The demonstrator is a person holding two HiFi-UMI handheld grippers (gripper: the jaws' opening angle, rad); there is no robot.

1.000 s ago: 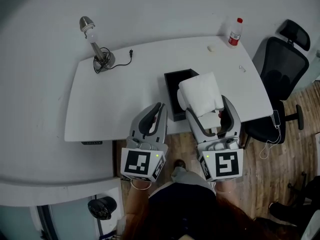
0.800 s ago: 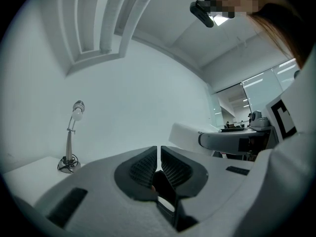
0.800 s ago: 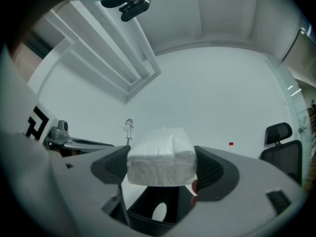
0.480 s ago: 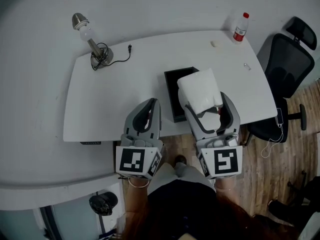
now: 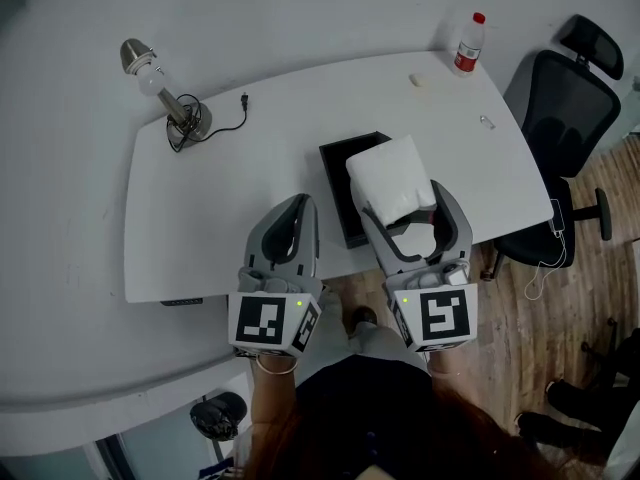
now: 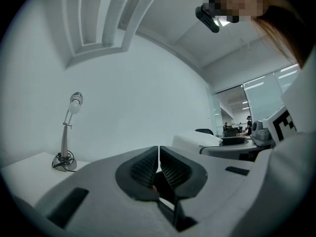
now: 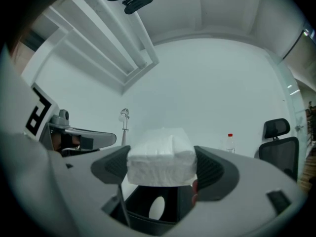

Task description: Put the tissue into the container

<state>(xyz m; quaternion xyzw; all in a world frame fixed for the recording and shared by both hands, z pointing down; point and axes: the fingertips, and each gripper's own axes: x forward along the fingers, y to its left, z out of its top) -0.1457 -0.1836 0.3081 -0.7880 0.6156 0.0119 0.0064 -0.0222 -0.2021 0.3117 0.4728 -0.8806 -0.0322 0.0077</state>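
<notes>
Tissue (image 5: 392,178) sitting clamped between right gripper (image 5: 404,206) jaws, hovering over black container (image 5: 337,160), apparently lining up for drop-in. Left gripper (image 5: 296,208) idling alongside, jaws pressing together, empty.

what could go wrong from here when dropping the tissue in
The tissue is clamped only at its sides by the right gripper; being soft, it might slip early. In the head view it hangs off-centre, toward the right side of the container, so it may catch the rim. That container sits near the front edge of the table; a bump could shift it.
</notes>
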